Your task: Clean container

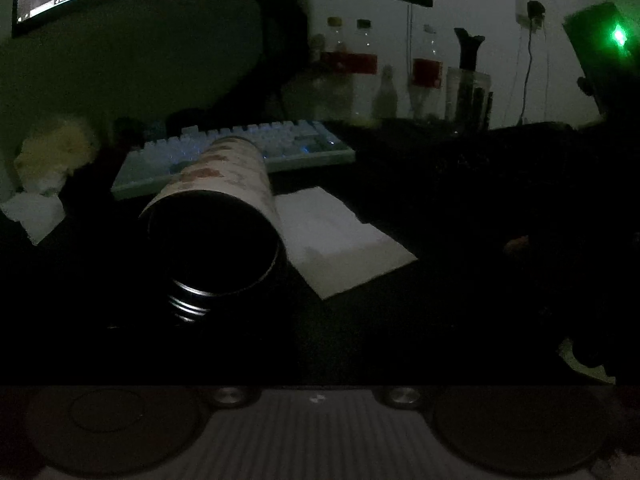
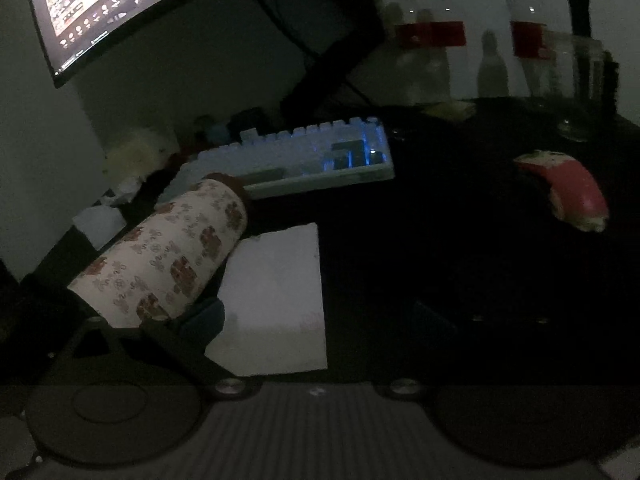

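Observation:
The scene is very dark. The container is a cream tumbler with a red-brown floral print and a threaded metal mouth (image 1: pixel 216 240). In the left wrist view it is tilted, its open mouth toward the camera, and my left gripper's fingers are lost in the dark. In the right wrist view the tumbler (image 2: pixel 168 256) appears held by the left gripper, with a dark finger (image 2: pixel 202 314) against its lower end. A white paper towel (image 2: pixel 276 300) lies flat on the dark desk beside it, also in the left wrist view (image 1: pixel 340 240). My right gripper's fingers are barely visible in the dark.
A backlit pale keyboard (image 2: pixel 296 160) lies behind the tumbler under a curved monitor (image 2: pixel 120 4). A red-and-white mouse (image 2: pixel 568 188) sits at the right. Bottles (image 2: pixel 432 36) and a glass jar (image 2: pixel 576 76) line the back wall. Crumpled tissues (image 1: pixel 36 212) sit at the left.

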